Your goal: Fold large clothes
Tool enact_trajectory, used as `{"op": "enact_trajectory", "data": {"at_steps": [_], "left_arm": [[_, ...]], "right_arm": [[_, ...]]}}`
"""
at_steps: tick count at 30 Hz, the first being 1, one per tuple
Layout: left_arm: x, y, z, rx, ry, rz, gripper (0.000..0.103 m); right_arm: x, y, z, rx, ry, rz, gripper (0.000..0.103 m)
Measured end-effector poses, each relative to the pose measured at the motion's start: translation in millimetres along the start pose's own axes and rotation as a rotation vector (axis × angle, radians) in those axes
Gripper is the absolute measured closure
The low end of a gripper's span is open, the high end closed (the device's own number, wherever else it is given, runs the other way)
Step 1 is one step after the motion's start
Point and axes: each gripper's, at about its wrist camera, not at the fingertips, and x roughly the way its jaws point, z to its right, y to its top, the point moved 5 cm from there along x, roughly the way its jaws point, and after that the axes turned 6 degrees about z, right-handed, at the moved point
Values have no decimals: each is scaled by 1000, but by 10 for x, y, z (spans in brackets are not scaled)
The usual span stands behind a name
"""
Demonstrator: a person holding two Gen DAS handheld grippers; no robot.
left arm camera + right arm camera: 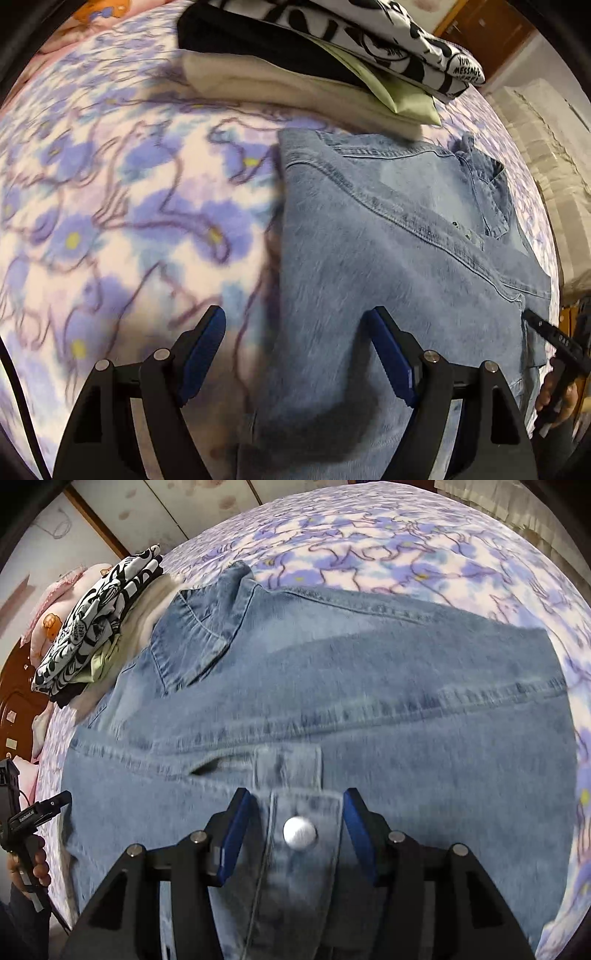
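The right gripper (295, 805) stands with jaws parted either side of a denim strip bearing a silver snap button (299, 832), pads clear of the cloth. The left gripper (295, 325) hangs released over the left edge of the denim jacket (388, 229), which lies flat on the floral bedspread (110, 221). Beyond the jacket's collar sits a stack of folded clothes (314, 55).
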Motion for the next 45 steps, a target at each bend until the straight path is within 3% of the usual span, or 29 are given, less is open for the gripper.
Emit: {"op": "enact_trajectory", "data": {"at_steps": [3,5,6,7,9,12,17,20,24,27,29,30,32,35,40,45], "left_arm": [[134,87,3,-13,-12,-23,25],[167,120,5,-24,-23,-20,25],[165,137,10,-26,-34,-8,31],[144,145,20,-20,-45,8,40],[118,165,61,8,-66,22,93],[8,187,110,49,-36,87,97],[-224,249,136,41,-37,209,98],[-229,277,89,42,-23,237,98],[-44,255,25,49,19,233,98],[57,229,3,47,20,215,96],[14,239,-8,35,10,211,92],[-9,231,-29,33,18,208,84],[-126,233,-68,43,73,217,75],[-336,219,-33,72,109,260,74],[-474,59,489,113,16,291,69],[-161,-201,1071,106,-91,213,69]], "right_arm": [[90,83,-52,-33,-5,0,51],[126,83,-148,-108,-25,-9,62],[121,70,-205,-145,-34,-10,73],[105,47,-269,-178,-32,-11,76],[30,14,-369,-235,-63,15,78],[-212,58,-482,-255,-58,94,78],[-624,349,-617,-223,-13,262,78],[-595,536,-660,-220,-19,304,78],[-161,597,-574,-214,-87,258,74],[187,510,-437,-198,-151,155,68],[128,497,-393,-166,-144,153,66],[62,493,-379,-151,-137,169,65],[-160,492,-369,-135,-129,224,62],[-433,437,-385,-127,-125,277,60],[-508,160,-732,-163,-28,249,60],[-236,-230,-1335,-262,39,166,60]]}}
